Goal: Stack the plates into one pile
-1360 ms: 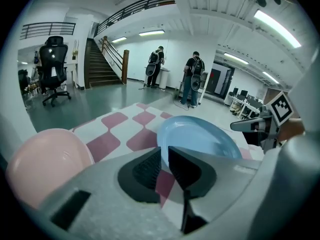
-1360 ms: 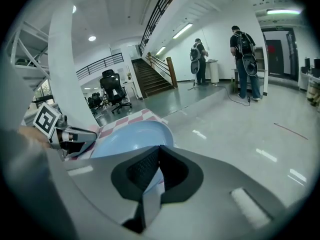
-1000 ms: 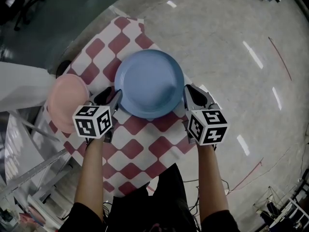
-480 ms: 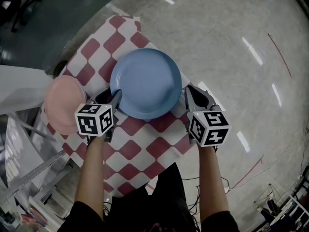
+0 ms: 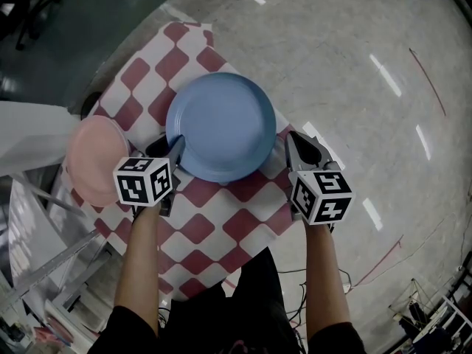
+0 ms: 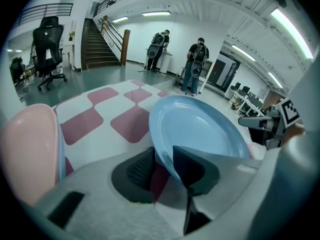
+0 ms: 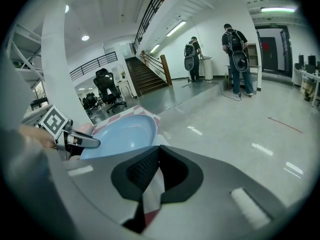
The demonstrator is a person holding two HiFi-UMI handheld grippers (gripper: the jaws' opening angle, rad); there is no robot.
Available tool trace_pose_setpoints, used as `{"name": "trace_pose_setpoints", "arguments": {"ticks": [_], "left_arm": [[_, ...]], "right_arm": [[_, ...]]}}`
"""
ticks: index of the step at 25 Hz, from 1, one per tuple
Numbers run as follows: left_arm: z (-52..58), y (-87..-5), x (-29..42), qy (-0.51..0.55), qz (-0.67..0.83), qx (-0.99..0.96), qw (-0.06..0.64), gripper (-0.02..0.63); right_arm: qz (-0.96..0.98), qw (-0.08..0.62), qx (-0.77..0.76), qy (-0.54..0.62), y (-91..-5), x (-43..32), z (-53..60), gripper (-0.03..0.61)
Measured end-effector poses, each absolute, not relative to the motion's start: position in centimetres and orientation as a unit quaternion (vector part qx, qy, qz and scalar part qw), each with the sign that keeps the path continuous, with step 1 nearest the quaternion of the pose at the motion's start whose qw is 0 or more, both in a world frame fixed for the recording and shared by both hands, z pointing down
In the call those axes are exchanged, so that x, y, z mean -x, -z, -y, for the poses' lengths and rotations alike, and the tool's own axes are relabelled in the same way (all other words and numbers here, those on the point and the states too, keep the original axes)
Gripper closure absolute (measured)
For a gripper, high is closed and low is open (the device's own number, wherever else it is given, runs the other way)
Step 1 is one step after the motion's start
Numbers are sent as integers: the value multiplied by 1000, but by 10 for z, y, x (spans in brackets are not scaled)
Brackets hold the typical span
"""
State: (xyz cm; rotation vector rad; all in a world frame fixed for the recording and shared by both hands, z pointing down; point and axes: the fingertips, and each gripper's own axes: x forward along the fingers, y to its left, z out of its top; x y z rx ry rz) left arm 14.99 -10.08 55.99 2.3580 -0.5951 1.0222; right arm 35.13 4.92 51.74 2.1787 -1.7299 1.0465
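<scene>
A blue plate lies on the red-and-white checked tablecloth. A pink plate lies to its left, at the table's left edge. My left gripper is at the blue plate's near-left rim. In the left gripper view the blue plate has its rim between the jaws of the left gripper. Those jaws have just been closing and still stand apart from the rim. My right gripper is shut and empty beside the plate's right rim. The right gripper view shows the right gripper over the cloth.
The table's right edge runs just under my right gripper, with the glossy floor beyond it. A metal frame stands at the lower left. Two people with backpacks stand far off, near a staircase and an office chair.
The left gripper's jaws have narrowed around the blue plate's rim. Both hands stay almost where they were, and the right gripper has stayed shut.
</scene>
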Motion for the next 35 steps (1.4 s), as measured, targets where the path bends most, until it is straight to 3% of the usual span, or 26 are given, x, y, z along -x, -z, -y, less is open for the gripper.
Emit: {"name": "trace_pose_setpoints", "arguments": {"ticks": [10,17,35], "left_arm": [[109,-538,-155,-332,237,-877,254,570],[111,-520,-157,-277,247,-880,297,598],[115,-501,-138,-262,252,-884,294,598]], "right_arm": [[581,87,-729,-350,-512,-349,-50,572],[589,86,-726,-344,-505,-344,-45,573],[605,95,-716,-336,-493,-325,-35,572]]}}
